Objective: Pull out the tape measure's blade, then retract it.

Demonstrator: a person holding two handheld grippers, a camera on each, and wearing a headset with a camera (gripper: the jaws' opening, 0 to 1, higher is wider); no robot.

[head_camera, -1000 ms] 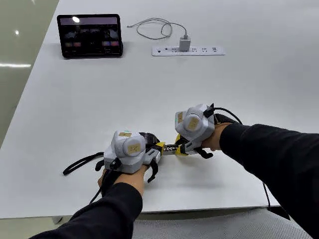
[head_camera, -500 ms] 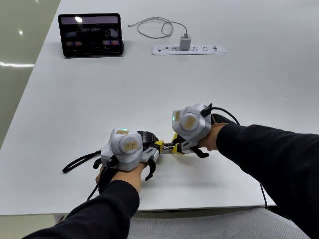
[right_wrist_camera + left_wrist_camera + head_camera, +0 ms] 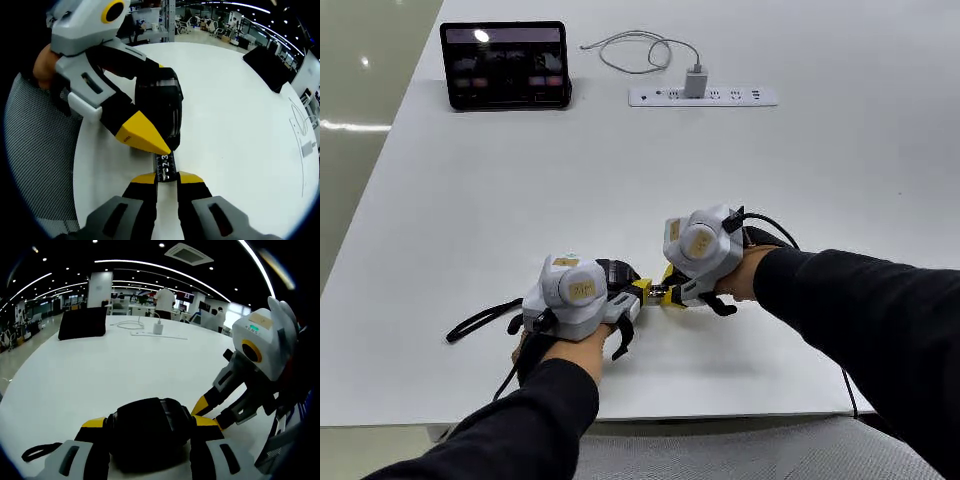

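A black tape measure (image 3: 616, 272) rests on the white table (image 3: 770, 170) near its front edge, and my left gripper (image 3: 622, 293) is shut on its case. In the left gripper view the case (image 3: 150, 432) sits between the yellow-tipped jaws. A short stretch of yellow blade (image 3: 165, 167), with the numbers 2 and 3 on it, comes out of the case (image 3: 160, 107). My right gripper (image 3: 165, 181) is shut on the blade's end, close to the right of the case (image 3: 667, 295). The tape's black strap (image 3: 480, 320) trails to the left.
A dark tablet (image 3: 506, 65) stands at the far left of the table. At the back lies a white power strip (image 3: 705, 96) with a charger and a looped cable (image 3: 640, 50). The table's front edge runs just below both hands.
My right gripper has moved left toward the tape measure's case, so the stretch of blade between the grippers is shorter. The left gripper still holds the case in place.
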